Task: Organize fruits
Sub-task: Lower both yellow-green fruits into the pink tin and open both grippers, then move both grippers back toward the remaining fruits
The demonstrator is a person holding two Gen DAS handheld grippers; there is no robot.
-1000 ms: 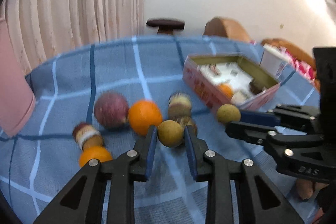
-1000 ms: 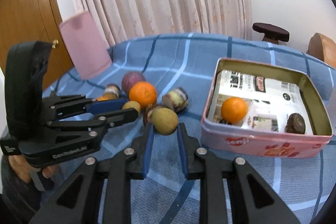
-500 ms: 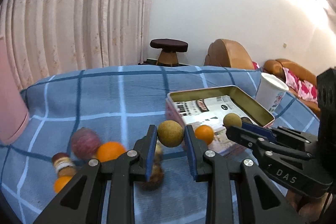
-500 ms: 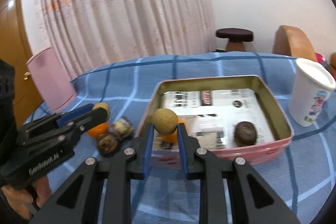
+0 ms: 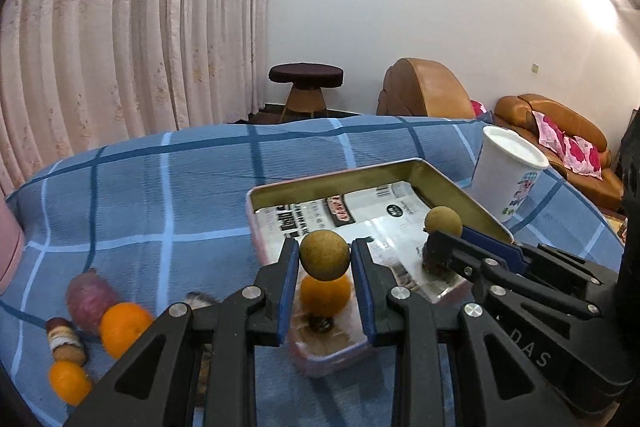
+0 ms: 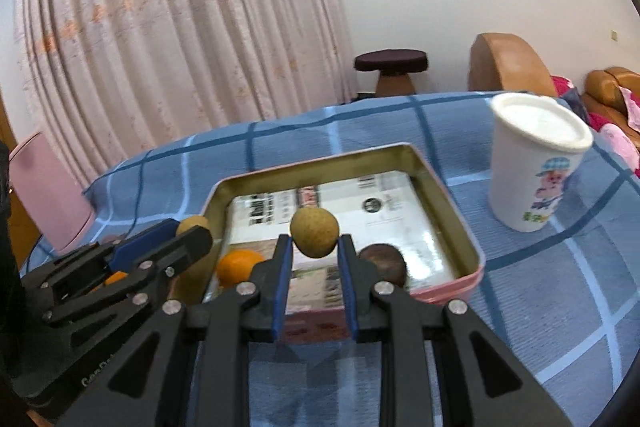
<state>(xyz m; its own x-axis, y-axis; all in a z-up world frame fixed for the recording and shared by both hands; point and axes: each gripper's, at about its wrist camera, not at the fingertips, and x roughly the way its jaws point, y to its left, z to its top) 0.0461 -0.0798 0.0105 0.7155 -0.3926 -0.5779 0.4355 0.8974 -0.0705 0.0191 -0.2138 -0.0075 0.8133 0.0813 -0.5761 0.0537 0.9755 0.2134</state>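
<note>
My left gripper point(image 5: 325, 257) is shut on a tan round fruit point(image 5: 325, 255) and holds it over the near left corner of the pink tin box point(image 5: 492, 219). My right gripper point(image 6: 314, 241) is shut on a second tan round fruit point(image 6: 315, 233) above the box point(image 6: 456, 211). In the box lie an orange point(image 6: 236, 265) and a dark brown fruit point(image 6: 386, 263). The orange also shows under the left fruit point(image 5: 325, 295). The right gripper appears in the left wrist view point(image 5: 444, 227) and the left gripper in the right wrist view point(image 6: 192, 229).
On the blue checked cloth point(image 5: 168, 187) left of the box lie a purple fruit point(image 5: 86, 297), two oranges point(image 5: 124, 323) point(image 5: 69, 383) and a brown-white piece point(image 5: 65, 341). A white paper cup point(image 6: 536, 163) stands right of the box. A pink object point(image 6: 44, 195) is at the far left.
Both grippers have lifted their tan fruits off the cloth and carried them right, from the fruit cluster to above the tin box.
</note>
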